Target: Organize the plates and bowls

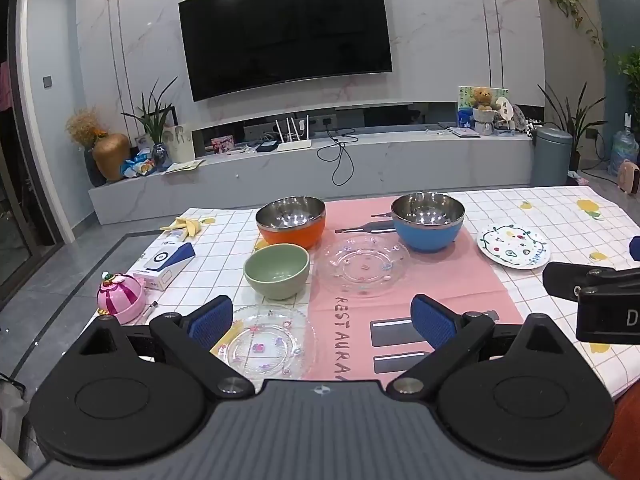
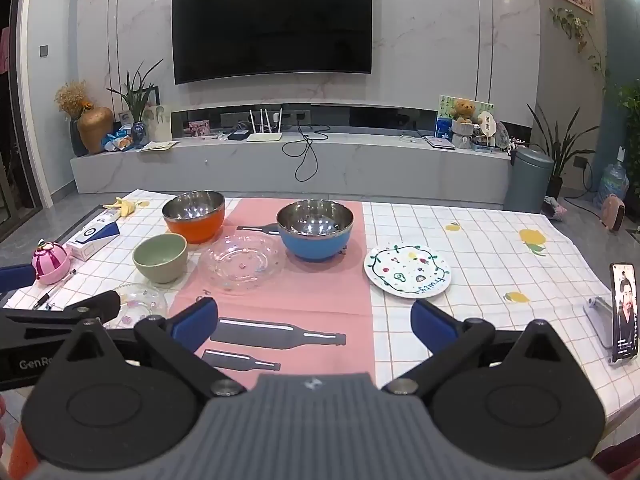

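Checked tablecloth (image 2: 480,240), steel-lined orange bowl (image 1: 291,221), clr glass plate (image 1: 362,266)

Shiny metal-lined orange bowl (image 1: 291,222), clear, probably glass plate (image 1: 362,266), matt green bowl (image 1: 277,270).

A home living room: wall-mounted television (image 2: 272,24), marble media console (image 2: 280,164), houseplants (image 2: 138,96), tablecloth-covered dining table (image 2: 480,248)

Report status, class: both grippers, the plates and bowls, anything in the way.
Left gripper open, empty. Right gripper open, empty. Three bowls, three plates spread out, unstacked. Pen beside nearest glass plate.
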Demonstrator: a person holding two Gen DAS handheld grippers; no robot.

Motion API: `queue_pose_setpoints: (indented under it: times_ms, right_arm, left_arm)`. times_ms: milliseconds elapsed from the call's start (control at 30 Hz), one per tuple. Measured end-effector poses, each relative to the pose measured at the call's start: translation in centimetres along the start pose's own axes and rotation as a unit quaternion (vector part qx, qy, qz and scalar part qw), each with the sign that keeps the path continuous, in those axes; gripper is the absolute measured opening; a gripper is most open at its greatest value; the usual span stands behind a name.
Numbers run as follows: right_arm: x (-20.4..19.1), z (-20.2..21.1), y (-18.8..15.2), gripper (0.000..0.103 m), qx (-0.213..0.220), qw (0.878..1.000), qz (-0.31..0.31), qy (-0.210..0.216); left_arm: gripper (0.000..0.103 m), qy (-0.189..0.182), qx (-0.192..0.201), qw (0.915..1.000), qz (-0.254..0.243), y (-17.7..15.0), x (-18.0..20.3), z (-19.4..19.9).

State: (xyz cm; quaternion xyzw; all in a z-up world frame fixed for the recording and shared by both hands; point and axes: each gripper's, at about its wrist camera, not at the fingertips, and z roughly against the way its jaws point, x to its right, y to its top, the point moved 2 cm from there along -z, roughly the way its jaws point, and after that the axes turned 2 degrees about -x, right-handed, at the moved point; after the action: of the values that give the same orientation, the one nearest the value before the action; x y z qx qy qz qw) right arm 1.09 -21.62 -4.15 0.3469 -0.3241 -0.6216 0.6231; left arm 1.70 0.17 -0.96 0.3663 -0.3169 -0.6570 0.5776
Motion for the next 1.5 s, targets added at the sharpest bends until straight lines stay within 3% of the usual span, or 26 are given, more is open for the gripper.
queue_pose_setpoints:
  times_ms: [1500]
  right_arm:
    - [0.18,-0.46,-0.36,0.101,-0.014,1.000,-0.004,-0.004]
  left_arm:
    - [0.103,0.000,-0.010,0.9999,-0.011,-0.50,0.58,-0.27]
